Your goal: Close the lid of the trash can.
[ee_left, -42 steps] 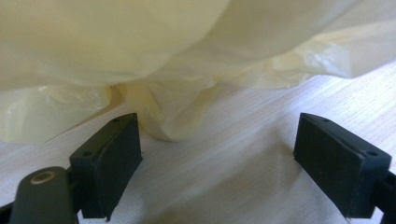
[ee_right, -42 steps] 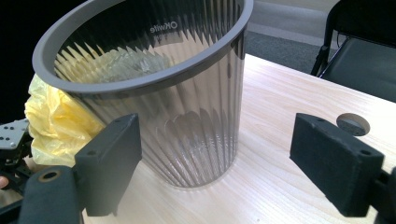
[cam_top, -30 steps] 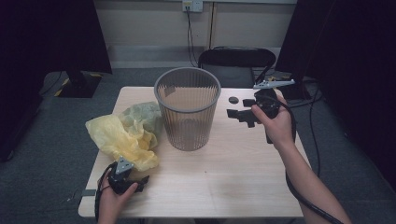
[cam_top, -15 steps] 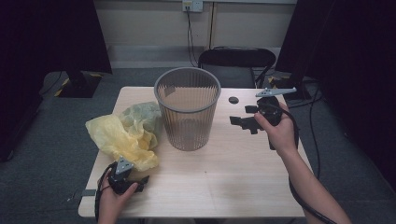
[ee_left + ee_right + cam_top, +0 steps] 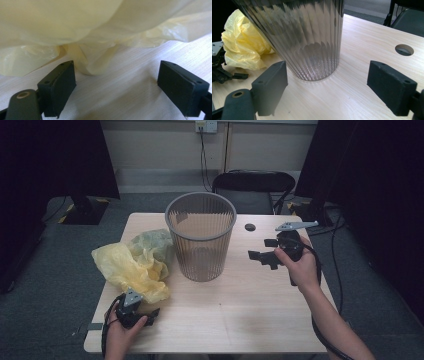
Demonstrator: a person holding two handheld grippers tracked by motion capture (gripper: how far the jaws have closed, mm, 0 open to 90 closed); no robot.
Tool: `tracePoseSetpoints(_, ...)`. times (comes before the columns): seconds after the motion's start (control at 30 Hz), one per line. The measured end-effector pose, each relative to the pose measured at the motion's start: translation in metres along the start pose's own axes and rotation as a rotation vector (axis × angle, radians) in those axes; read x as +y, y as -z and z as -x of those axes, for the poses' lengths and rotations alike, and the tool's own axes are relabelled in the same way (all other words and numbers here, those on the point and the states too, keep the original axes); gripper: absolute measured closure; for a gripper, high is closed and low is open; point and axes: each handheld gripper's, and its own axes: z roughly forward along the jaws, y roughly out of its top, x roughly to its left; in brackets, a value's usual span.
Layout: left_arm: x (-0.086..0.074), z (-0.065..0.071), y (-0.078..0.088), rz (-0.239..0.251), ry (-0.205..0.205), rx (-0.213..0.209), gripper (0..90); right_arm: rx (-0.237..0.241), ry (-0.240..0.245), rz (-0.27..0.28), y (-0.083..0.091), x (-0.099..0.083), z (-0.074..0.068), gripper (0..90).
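The left gripper (image 5: 150, 312) sat wide open at the table's (image 5: 240, 310) near-left corner, holding nothing (yellow bag (image 5: 127, 267) just ahead). The right gripper (image 5: 260, 251), also open and empty, faced the mesh bin (image 5: 200, 237).

- Premises: an office or lab-type room.
- Grey carpet floor (image 5: 45, 285) and plain wall with a socket (image 5: 206, 126) and cable.
- Light wood bench (image 5: 240, 305) with a cable hole (image 5: 250, 227).
- Black chair (image 5: 252, 182) behind; dark screens (image 5: 60, 160) at both sides.
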Motion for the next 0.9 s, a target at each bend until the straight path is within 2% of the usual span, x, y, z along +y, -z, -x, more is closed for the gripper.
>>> tracePoseSetpoints(0.37,0.000,0.000,0.000,0.000,0.001,0.001,14.3,0.007,-0.004,-0.003,0.001,-0.018,0.005,15.6)
tracePoseSetpoints(0.67,0.000,0.000,0.000,0.000,0.001,0.000,14.4,-0.007,-0.006,-0.010,0.003,-0.030,0.012,15.7)
tracePoseSetpoints(0.9,0.000,0.000,0.000,0.000,0.000,0.001,14.3,-0.004,-0.023,-0.017,0.001,-0.045,0.017,15.6)
